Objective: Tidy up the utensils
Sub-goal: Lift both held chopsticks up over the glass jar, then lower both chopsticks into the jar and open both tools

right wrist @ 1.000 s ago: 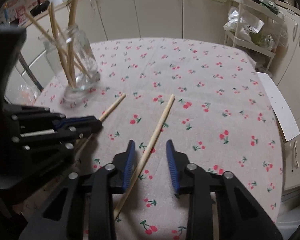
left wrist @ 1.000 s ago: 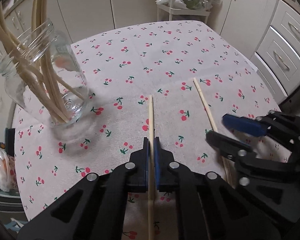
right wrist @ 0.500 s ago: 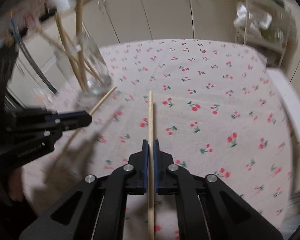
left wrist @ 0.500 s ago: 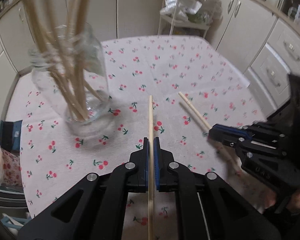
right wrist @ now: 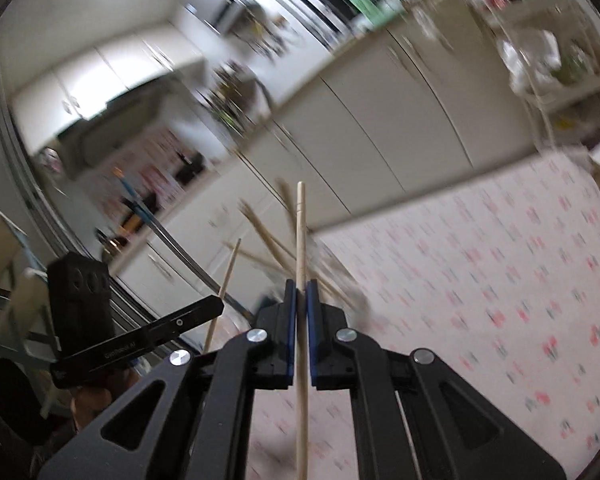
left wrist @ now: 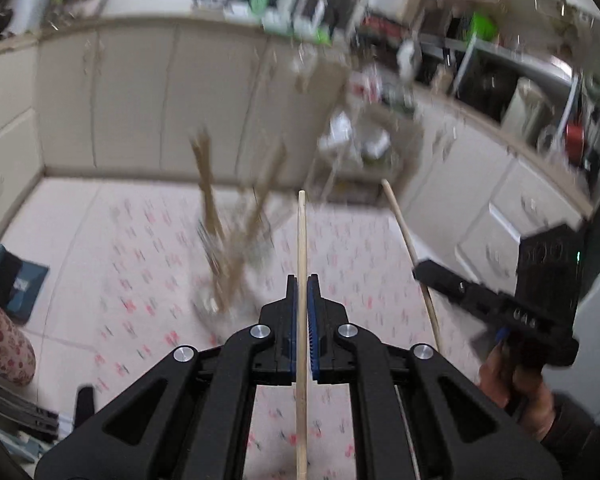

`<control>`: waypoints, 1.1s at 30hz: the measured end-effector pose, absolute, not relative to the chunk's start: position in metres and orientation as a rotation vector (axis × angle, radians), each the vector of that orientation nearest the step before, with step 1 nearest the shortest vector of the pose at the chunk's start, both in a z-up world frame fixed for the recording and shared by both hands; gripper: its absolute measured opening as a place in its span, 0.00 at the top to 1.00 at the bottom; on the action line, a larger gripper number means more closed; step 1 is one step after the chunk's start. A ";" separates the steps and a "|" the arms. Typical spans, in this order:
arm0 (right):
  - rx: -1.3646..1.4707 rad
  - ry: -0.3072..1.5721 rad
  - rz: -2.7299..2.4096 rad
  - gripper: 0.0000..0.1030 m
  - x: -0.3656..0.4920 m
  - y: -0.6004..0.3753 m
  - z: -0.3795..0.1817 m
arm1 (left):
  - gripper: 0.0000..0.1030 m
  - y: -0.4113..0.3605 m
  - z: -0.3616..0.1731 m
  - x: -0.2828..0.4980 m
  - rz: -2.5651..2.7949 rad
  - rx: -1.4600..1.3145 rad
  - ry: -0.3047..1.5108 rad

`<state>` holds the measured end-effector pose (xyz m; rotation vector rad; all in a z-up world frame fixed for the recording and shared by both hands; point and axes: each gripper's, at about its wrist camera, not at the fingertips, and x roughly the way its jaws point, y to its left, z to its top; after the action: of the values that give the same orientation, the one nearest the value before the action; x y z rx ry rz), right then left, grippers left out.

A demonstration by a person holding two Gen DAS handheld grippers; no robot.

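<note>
Chopsticks pinched in both grippers, lifted above the cherry-print tablecloth [left wrist: 100,248]

Left gripper [left wrist: 302,280] is clamped on one chopstick [left wrist: 301,232], right gripper [right wrist: 299,286] on another chopstick [right wrist: 300,224]; each stick runs straight out between the blue pads. The blurred jar [left wrist: 228,280] of sticks stands on the cloth ahead. These look light, stiff and smooth, so they could likely pivot or slide in a pinch; a hold near mid-length, as here, probably keeps each tip steady for dropping into the jar's mouth
</note>
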<state>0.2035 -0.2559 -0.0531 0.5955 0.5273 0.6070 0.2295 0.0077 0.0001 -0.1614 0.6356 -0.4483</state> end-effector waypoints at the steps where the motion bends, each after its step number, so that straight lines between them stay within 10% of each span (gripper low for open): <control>1: 0.596 0.502 0.614 0.94 0.205 -0.253 -0.047 | 0.96 0.010 0.008 0.232 -0.438 -0.169 0.600; 33: 0.447 0.208 0.686 0.94 0.332 -0.155 -0.014 | 0.95 0.028 0.007 0.343 -0.217 -0.395 0.187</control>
<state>0.3318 -0.1552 -0.0142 0.4474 0.2083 0.6864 0.3429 0.0282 0.0071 -0.3955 0.1871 -0.2172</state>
